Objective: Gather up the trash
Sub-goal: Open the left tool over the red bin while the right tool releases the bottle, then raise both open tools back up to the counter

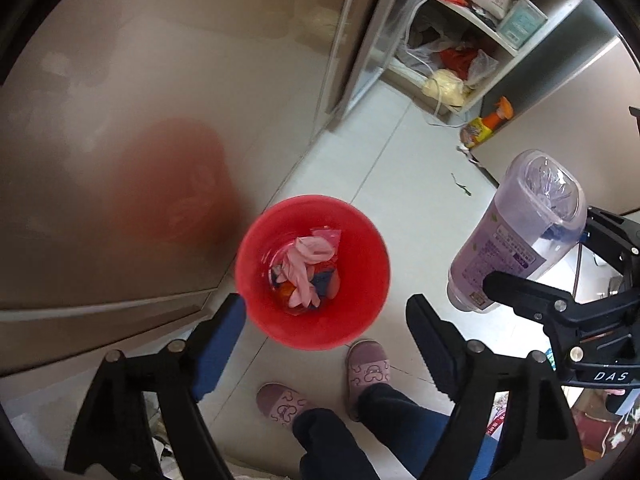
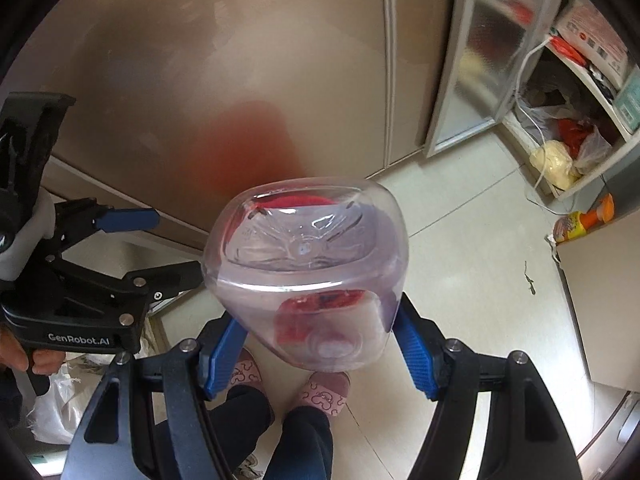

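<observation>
Your left gripper [image 1: 324, 312] points steeply down over the red bucket [image 1: 360, 320], its jaws spread wide with nothing between them; one blue pad [image 1: 218, 348] lies over the bucket's near-left rim in the picture. The bucket stands on the pale tiled floor [image 1: 400, 168], close beside the brown cabinet front [image 1: 160, 80], which carries its red reflection. Inside the bucket: pink crumpled material [image 1: 306, 264] on top of blue and orange scraps.

Your right gripper [image 2: 316, 346] is clamped on a clear plastic bottle [image 2: 304, 248], blue pads pressing on both sides near the capped end. The bottle hangs cap-down, base toward the camera; a purple label shows in the left wrist view. From the left wrist view the bottle is to the right of the bucket and apart from its rim.

Your feet in pink slippers [image 1: 366, 368] stand on the floor just at the bucket's near edge. An orange-capped spray bottle [image 1: 486, 124] stands by the open shelf unit [image 1: 452, 40] at the far side of the floor.
</observation>
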Demonstrator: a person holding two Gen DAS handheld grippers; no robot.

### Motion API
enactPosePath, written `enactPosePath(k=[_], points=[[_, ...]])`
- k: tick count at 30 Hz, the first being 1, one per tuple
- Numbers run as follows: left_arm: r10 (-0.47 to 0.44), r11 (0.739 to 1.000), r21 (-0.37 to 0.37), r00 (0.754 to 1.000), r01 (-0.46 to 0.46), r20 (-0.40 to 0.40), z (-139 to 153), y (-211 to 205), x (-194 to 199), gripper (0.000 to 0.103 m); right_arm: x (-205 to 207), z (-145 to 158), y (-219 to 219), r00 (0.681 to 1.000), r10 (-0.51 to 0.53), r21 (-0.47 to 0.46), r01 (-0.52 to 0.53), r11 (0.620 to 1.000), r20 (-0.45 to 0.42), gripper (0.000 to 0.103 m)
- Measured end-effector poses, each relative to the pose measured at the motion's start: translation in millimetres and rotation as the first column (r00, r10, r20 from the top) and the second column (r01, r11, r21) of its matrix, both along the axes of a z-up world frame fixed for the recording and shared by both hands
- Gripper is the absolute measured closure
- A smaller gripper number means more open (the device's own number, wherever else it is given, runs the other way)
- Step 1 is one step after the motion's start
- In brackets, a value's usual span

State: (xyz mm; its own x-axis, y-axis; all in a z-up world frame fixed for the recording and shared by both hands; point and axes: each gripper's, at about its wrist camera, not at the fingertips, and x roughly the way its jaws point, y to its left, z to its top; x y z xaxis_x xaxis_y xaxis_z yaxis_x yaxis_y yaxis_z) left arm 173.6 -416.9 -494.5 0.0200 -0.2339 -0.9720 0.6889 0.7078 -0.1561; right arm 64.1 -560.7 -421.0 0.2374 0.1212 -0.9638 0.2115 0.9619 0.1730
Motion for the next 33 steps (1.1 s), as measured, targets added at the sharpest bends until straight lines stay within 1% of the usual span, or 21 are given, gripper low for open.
enactPosePath(k=[2, 5, 10, 16, 19, 23, 25, 29, 33], points=[[0.016, 1.000, 0.008, 1.000, -0.016, -0.017, -3.4, 5.4, 1.9, 0.022, 3.0, -2.9, 4.3, 1.000, 0.016, 0.012, -0.016, 1.000, 0.003, 0.035], [0.039, 0.999, 0.020, 0.999, -0.039, -0.011, -4.7, 16.8, 4.1, 0.022, 7.9, -6.5, 11.6, 0.999, 0.039, 0.039, -0.039, 0.998, 0.006, 0.035], [0.090, 0.995, 0.046, 0.996, -0.089, -0.004, -7.3, 40.1, 7.4, 0.022, 16.9, -14.1, 27.7, 0.996, 0.091, 0.042, -0.090, 0.995, -0.010, 0.035], [0.120, 0.991, 0.057, 0.993, -0.119, -0.014, -9.6, 57.1, 8.9, 0.022, 25.6, -18.9, 37.8, 0.989, 0.146, 0.059, -0.144, 0.988, -0.023, 0.035], [0.132, 0.990, 0.058, 0.991, -0.131, -0.008, -6.5, 65.0, 8.2, 0.022, 27.4, -19.9, 39.8, 0.986, 0.162, 0.047, -0.160, 0.986, -0.028, 0.035], [0.137, 0.988, 0.067, 0.991, -0.137, 0.007, -6.5, 71.4, 5.8, 0.022, 28.5, -23.3, 41.7, 0.983, 0.176, 0.056, -0.173, 0.983, -0.050, 0.034], [0.135, 0.988, 0.070, 0.991, -0.135, 0.009, -4.8, 73.1, 5.1, 0.022, 29.6, -21.8, 42.9, 0.983, 0.176, 0.045, -0.174, 0.984, -0.054, 0.032], [0.129, 0.990, 0.059, 0.992, -0.130, 0.009, 2.8, 71.7, 0.5, 0.022, 24.5, -11.7, 44.3, 0.986, 0.162, 0.010, -0.162, 0.987, -0.030, 0.020], [0.112, 0.992, 0.055, 0.993, -0.113, 0.025, 19.9, 68.7, -2.8, 0.022, 20.2, 1.1, 44.5, 0.990, 0.136, -0.002, -0.136, 0.991, -0.039, 0.020]])
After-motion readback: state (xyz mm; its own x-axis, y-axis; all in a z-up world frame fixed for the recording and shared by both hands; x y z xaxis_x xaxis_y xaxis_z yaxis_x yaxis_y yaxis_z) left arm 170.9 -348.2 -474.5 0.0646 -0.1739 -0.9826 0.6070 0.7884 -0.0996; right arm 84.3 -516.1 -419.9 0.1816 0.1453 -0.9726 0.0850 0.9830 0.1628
